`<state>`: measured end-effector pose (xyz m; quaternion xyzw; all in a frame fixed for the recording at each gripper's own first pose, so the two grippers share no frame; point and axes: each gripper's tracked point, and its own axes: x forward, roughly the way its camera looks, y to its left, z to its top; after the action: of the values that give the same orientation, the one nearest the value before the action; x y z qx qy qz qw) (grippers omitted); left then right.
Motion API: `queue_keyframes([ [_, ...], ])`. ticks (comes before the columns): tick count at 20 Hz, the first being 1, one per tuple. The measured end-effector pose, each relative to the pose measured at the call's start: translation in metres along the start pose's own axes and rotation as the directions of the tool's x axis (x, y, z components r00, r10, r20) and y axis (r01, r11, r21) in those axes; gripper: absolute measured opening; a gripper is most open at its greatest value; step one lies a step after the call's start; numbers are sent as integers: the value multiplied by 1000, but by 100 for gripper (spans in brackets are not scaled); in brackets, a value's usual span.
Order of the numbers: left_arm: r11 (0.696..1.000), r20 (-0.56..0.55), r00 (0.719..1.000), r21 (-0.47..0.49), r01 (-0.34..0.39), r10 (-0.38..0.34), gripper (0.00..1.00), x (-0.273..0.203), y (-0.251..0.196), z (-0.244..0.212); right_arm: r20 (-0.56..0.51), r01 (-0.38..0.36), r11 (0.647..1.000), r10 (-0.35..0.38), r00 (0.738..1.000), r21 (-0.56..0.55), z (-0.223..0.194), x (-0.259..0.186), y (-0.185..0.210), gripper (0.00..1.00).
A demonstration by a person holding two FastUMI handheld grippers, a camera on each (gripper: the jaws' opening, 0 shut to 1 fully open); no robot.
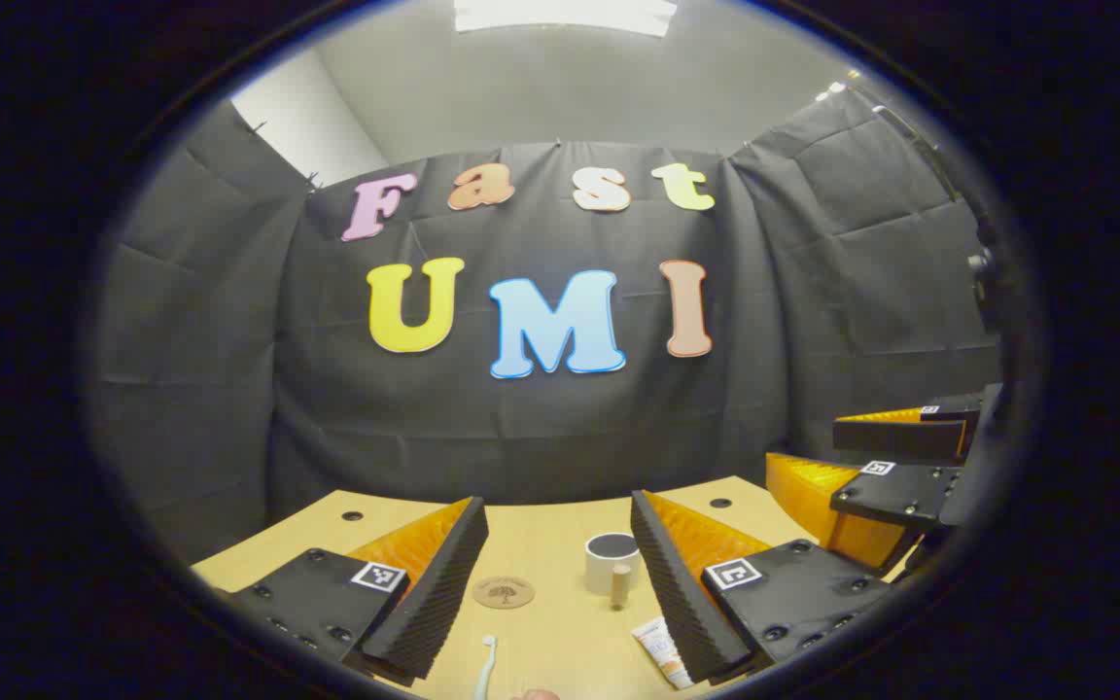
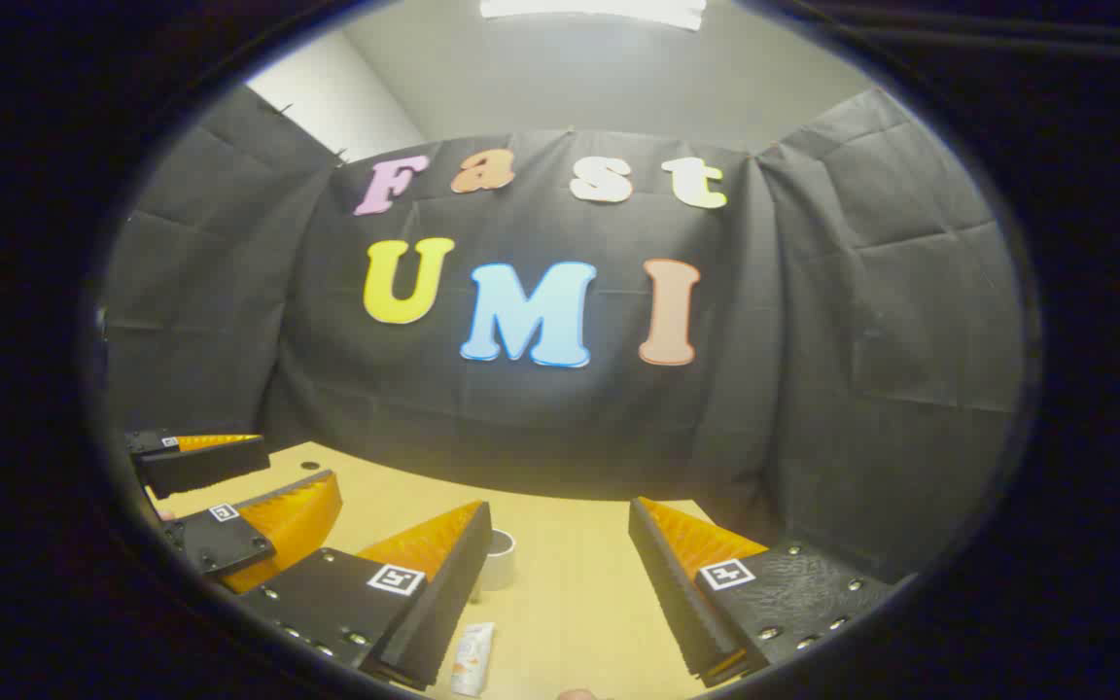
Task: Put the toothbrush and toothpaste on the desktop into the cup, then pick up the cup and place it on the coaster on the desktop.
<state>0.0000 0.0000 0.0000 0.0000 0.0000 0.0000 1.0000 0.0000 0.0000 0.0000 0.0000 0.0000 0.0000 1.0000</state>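
— On the desktop (image 1: 560, 622), left to right from my left gripper (image 1: 560, 574) view: coaster (image 1: 503, 591) at eleven o'clock, toothbrush (image 1: 485, 666) at seven, cup (image 1: 611, 562) at one, toothpaste (image 1: 662, 651) at five.

— Jaws?

— Left gripper spread wide, holding nothing; right gripper (image 2: 560, 574) likewise released.

— Handling?

— I judge the toothbrush light, stiff and thin: pinch mid-handle. The toothpaste looks soft; squeeze gently near the middle. The cup seems rigid, possibly slippery; grip across its wall.

On the desk (image 1: 560, 632), coaster (image 1: 503, 592) lies left of cup (image 1: 611, 561); toothbrush (image 1: 485, 666) and toothpaste (image 1: 663, 651) nearer (left gripper view).
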Motion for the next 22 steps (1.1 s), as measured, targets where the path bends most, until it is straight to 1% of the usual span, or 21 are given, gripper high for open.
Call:
queue_keyframes([
  [1,999,-5,999,-7,-40,40,96,1,14,-3,-4,-59,998,58,998,-25,-2,6,16,87],
  [2,997,-12,997,-16,-70,70,92,2,25,-5,-7,-104,994,104,995,-30,-2,8,26,87],
  [3,995,-30,995,-26,-98,98,96,4,36,-11,-11,-128,992,128,992,-18,-3,11,32,87],
  [4,994,-45,993,-37,-106,104,98,9,45,-14,-28,-120,993,120,992,-11,-5,14,32,87],
  [6,994,-49,993,-36,-105,103,96,14,55,-13,-35,-106,994,106,994,7,-3,18,35,87],
  [7,994,-59,993,-27,-107,105,99,18,61,-14,-29,-102,995,103,994,19,-3,20,38,87],
  [8,995,-55,993,-19,-102,100,96,22,64,-14,0,-88,996,88,996,25,1,23,38,87],
  [10,996,-73,993,-22,-90,88,96,28,72,-21,15,-46,999,46,999,-21,1,30,35,87],
  [12,996,-100,992,-35,-84,80,96,36,81,-33,13,-41,999,41,999,-36,0,32,43,87],
  [14,996,-120,990,-43,-83,77,96,43,83,-39,-32,-51,998,50,998,-27,-10,34,48,86],
  [16,996,-145,987,-43,-77,70,96,50,83,-45,-102,-60,998,59,993,-7,-26,38,52,87],
  [19,998,-202,979,-41,-44,35,96,60,80,-64,-202,-85,996,90,975,37,-50,43,60,86],
  [22,1000,-281,960,-16,-18,13,96,65,80,-89,-288,-85,994,102,952,71,-74,47,62,87],
])
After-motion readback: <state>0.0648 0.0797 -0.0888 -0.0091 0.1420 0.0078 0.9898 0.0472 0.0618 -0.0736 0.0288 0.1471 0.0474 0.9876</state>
